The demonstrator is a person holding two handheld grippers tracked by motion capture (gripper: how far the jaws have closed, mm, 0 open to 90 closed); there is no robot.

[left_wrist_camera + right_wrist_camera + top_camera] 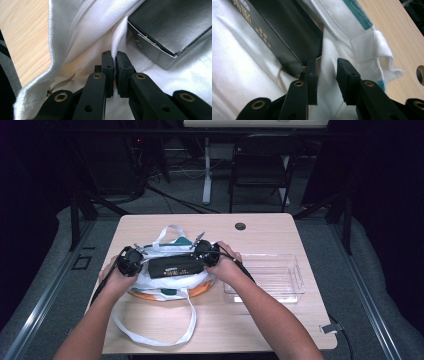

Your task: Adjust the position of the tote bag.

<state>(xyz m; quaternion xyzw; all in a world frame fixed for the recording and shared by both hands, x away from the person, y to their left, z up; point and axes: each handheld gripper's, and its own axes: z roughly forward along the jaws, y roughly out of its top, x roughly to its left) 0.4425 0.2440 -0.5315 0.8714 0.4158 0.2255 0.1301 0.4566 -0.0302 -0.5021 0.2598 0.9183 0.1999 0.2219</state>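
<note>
Lying across the middle of the high view, the black box [176, 266] rests on the white bag [165, 282] with its long axis running left to right, one gripper at each end. The left gripper [131, 261] sits at the box's left end; in the left gripper view its jaws are pressed together on a fold of the white bag [82, 32], and the box's corner [172, 27] lies just up and to the right of them. The right gripper [205, 253] sits at the box's right end; in the right gripper view its jaws stand spread, a ridge of bag cloth [329, 75] between them, while the box [284, 35] runs away toward the upper left, its near corner touching or just beside the left-hand jaw. Both grippers look equally near the box. Gold writing shows on the box's face, too blurred to read. On the worktop [260, 227], a clear plastic bin [272, 277] stands right of the bag, and the bag's white strap [150, 330] loops toward the bottom of the frame.
</note>
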